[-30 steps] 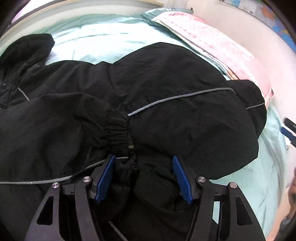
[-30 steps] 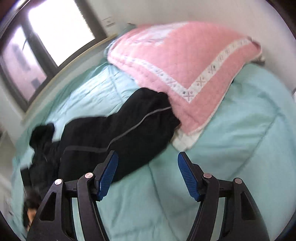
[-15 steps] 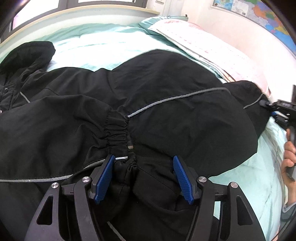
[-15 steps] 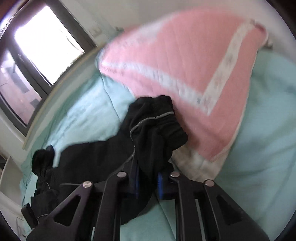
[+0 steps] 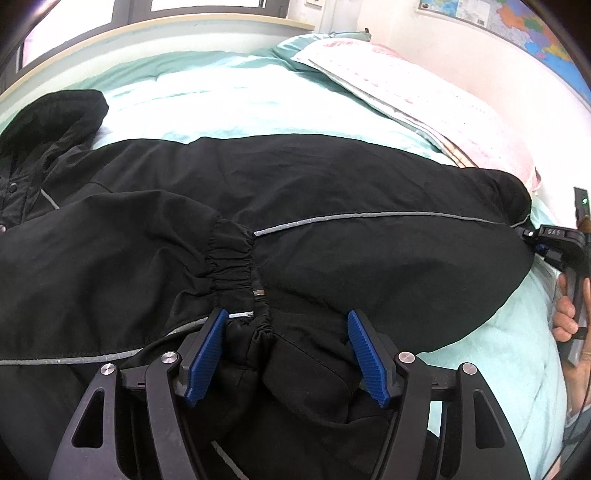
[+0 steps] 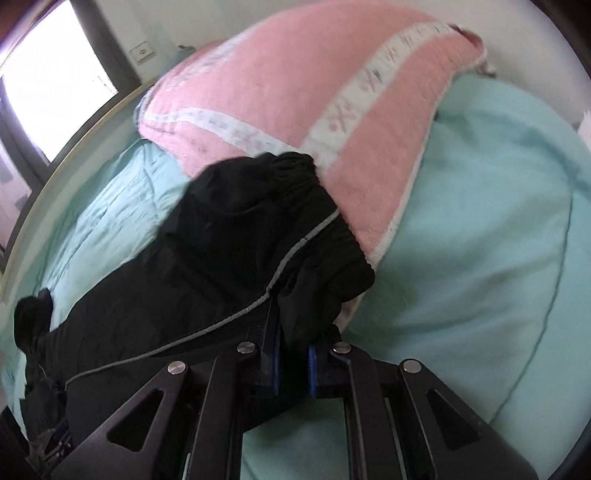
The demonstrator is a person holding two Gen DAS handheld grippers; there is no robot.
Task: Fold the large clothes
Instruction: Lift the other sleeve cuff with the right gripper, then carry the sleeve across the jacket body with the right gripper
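A large black jacket (image 5: 332, 192) with grey piping lies spread across the bed. My left gripper (image 5: 286, 350) is open just above the jacket's lower part, beside an elastic cuff (image 5: 231, 258). My right gripper (image 6: 293, 365) is shut on the jacket's sleeve (image 6: 258, 236) near its elastic cuff, lifting it beside the pink quilt. The right gripper also shows at the right edge of the left wrist view (image 5: 554, 240), pinching the sleeve end. The hood (image 5: 51, 122) lies at the far left.
A mint-green bedsheet (image 6: 498, 240) covers the bed. A folded pink quilt (image 6: 295, 92) lies at the head of the bed, touching the sleeve. A window (image 6: 48, 81) and wooden bed frame run along the far side. A wall map (image 5: 517, 26) hangs at the right.
My right gripper moved in, closed on the sleeve end and pulled it outward, stretching the sleeve. My left gripper stayed open over the jacket.
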